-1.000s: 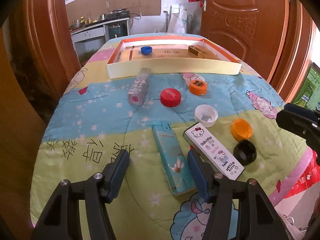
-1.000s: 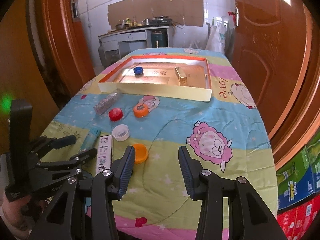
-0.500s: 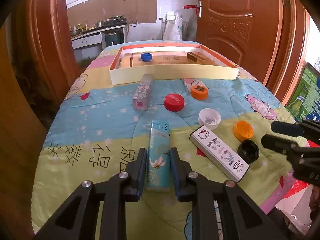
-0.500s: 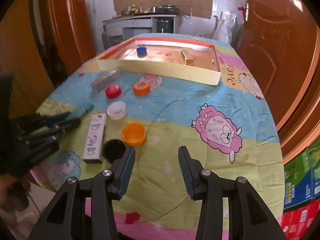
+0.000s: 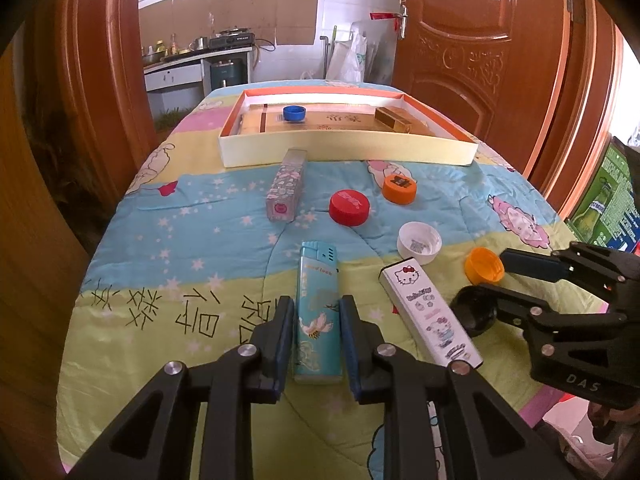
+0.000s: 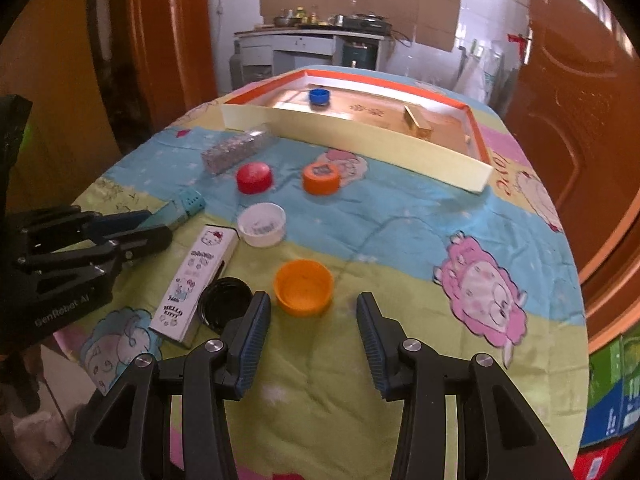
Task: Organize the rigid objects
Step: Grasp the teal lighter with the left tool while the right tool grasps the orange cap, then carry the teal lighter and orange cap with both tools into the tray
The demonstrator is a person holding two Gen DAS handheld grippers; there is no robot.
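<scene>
Left gripper [image 5: 316, 330] angled down toward the cartoon-print quilt [image 5: 192, 232], jaws drawn in narrow and clamped on the lower half of the teal lighter [image 5: 318, 300], a blue pad pressed to each long side. Lighter flat on the quilt, its vented top pointing away toward the shallow orange-rimmed tray [image 5: 348, 154] at the far end. Seen from the right wrist camera as a black claw [image 6: 158, 228] reaching in from the left edge, only the lighter's top [image 6: 188, 202] poking out beyond it.

Right gripper [image 6: 312, 324] also tilted down, low over the quilt, jaws half spread and holding nothing. Just ahead of its tips, the upturned orange cap [image 6: 304, 287]; against the left finger, the black cap [image 6: 224, 306]. In the left wrist view, coming in from the right [image 5: 502, 284], one finger beside the orange cap, the other lying over the black cap.

Beside the lighter, the white Hello Kitty box [image 5: 430, 316], flat and slanted. Beyond it, the white cap [image 5: 419, 238] open side up, the red cap [image 5: 349, 207], and a second orange cap [image 5: 399, 189]. Glittery patterned box [image 5: 287, 184] lying just in front of the tray's near wall. Inside the tray, a blue cap [image 5: 294, 113] and a small golden-brown box [image 5: 393, 120].
</scene>
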